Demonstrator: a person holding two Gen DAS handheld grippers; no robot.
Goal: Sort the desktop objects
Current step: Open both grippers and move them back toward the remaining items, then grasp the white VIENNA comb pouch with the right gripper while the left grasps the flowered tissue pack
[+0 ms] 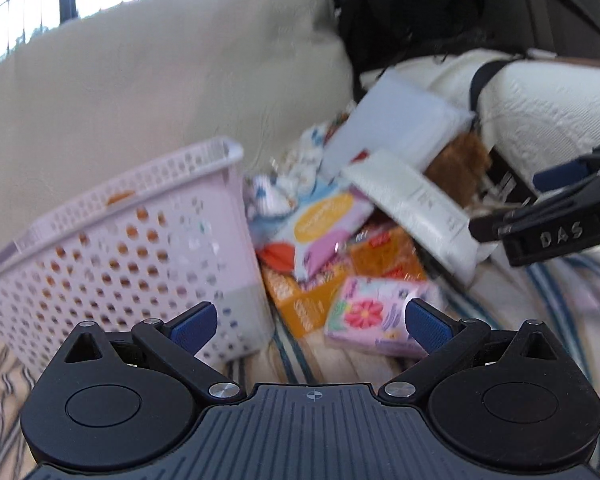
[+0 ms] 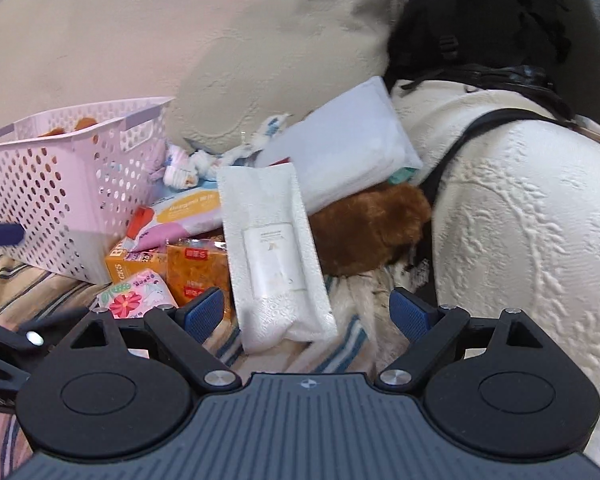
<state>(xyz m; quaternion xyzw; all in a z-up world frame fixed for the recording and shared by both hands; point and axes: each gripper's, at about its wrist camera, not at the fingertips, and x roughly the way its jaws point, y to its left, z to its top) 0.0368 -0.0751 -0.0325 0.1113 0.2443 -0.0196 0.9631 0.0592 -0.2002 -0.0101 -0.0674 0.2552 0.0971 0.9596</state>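
Note:
A pink perforated basket (image 1: pixel 112 256) (image 2: pixel 56 200) stands on the striped bedding at the left, with something orange inside. Right of it lies a pile: a white wet-wipe pack (image 2: pixel 276 256) (image 1: pixel 416 212), a floral tissue pack (image 1: pixel 376 320) (image 2: pixel 134 296), orange snack boxes (image 1: pixel 300 300) (image 2: pixel 196 268), a pink and orange pouch (image 1: pixel 324 232) (image 2: pixel 188 216), a pale flat pack (image 2: pixel 340 152) and a brown plush toy (image 2: pixel 372 228). My left gripper (image 1: pixel 310 320) is open and empty, just short of the floral pack. My right gripper (image 2: pixel 308 312) is open and empty, its jaws either side of the wipe pack's near end.
Beige cushions (image 2: pixel 180 40) rise behind the pile. A white textured pillow (image 2: pixel 520 220) lies at the right, with a black bag (image 2: pixel 480 20) behind it. Small patterned socks (image 2: pixel 188 168) lie between basket and cushion. The right gripper's body (image 1: pixel 560 228) shows in the left wrist view.

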